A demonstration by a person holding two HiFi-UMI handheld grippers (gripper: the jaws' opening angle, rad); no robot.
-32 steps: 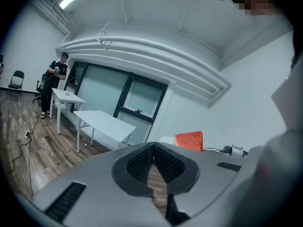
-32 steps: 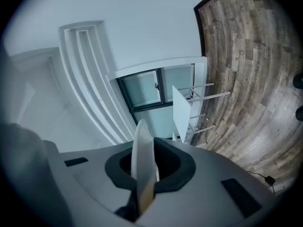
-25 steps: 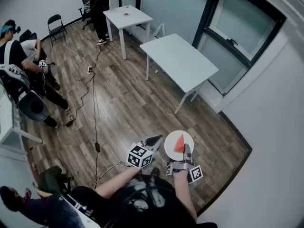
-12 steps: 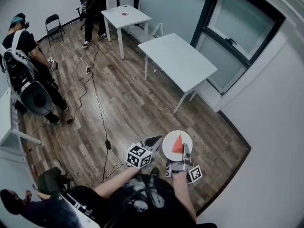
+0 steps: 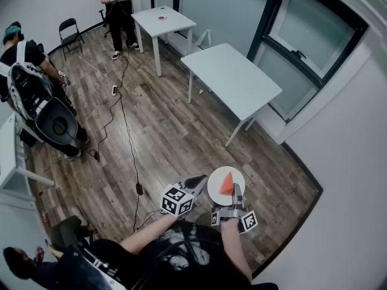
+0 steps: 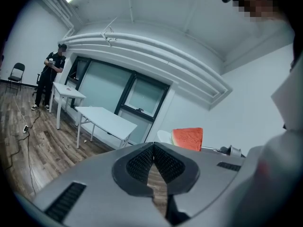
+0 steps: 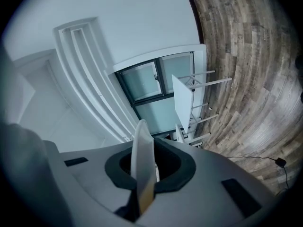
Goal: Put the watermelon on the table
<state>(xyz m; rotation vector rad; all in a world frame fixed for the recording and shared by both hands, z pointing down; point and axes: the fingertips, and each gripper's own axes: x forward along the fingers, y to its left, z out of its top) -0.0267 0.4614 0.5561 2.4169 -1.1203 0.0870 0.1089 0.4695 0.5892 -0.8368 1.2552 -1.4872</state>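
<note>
Because the left gripper (image 5: 196,179) has its jaws pressed together with nothing in them, it gives no help to the round white plate (image 5: 216,186) just to its right. The red wedge of watermelon (image 5: 227,184) lies loose on that plate. The right gripper (image 5: 237,190) pinches only the plate's near rim. I think a tilt or a bump on the way could make the slice slide off or the plate slip out. The long white table (image 5: 233,77) stands far ahead of both grippers. In the right gripper view the plate shows only as a thin edge, and the watermelon is hidden. How firm the pinch is cannot be told.
</note>
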